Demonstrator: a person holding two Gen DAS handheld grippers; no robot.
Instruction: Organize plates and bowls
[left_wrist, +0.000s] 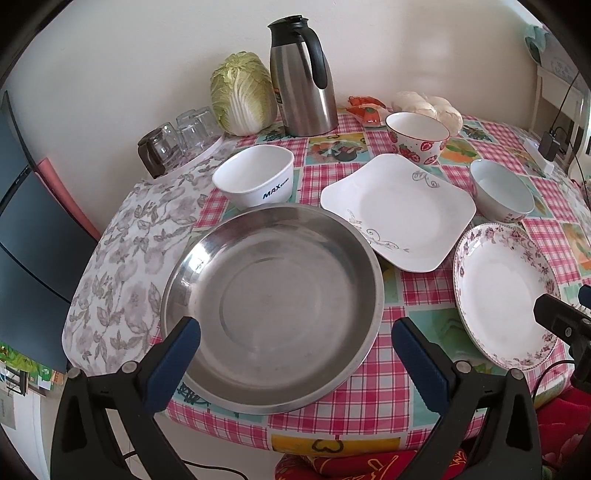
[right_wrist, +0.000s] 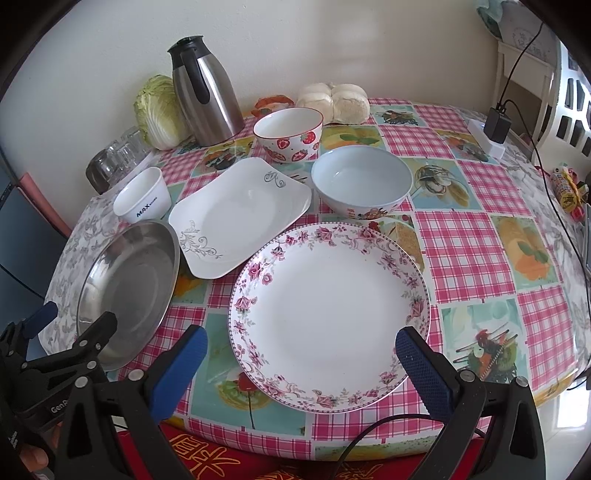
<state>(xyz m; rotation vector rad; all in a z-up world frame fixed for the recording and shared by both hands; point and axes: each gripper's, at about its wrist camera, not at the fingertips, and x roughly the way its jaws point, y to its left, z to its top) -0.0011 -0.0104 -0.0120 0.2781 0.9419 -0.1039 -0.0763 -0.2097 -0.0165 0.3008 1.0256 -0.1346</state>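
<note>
A steel pan (left_wrist: 273, 306) (right_wrist: 125, 288) lies near the table's front edge, with my left gripper (left_wrist: 295, 339) open just above its near rim. To its right sit a square white plate (left_wrist: 399, 210) (right_wrist: 240, 214) and a round flower-rimmed plate (left_wrist: 506, 295) (right_wrist: 328, 314). My right gripper (right_wrist: 301, 349) hangs open over the flowered plate's near rim. Behind stand a white MAX bowl (left_wrist: 255, 177) (right_wrist: 142, 195), a strawberry bowl (left_wrist: 417, 136) (right_wrist: 288, 133) and a pale blue bowl (left_wrist: 502, 188) (right_wrist: 362, 181). Nothing is held.
At the back stand a steel thermos jug (left_wrist: 301, 77) (right_wrist: 203, 92), a cabbage (left_wrist: 243, 92) (right_wrist: 159, 110), upturned glasses (left_wrist: 177, 136) (right_wrist: 118, 158) and white buns (right_wrist: 334, 101). A charger and cable (right_wrist: 498, 125) lie at the right. The checked tablecloth (right_wrist: 461, 251) covers the round table.
</note>
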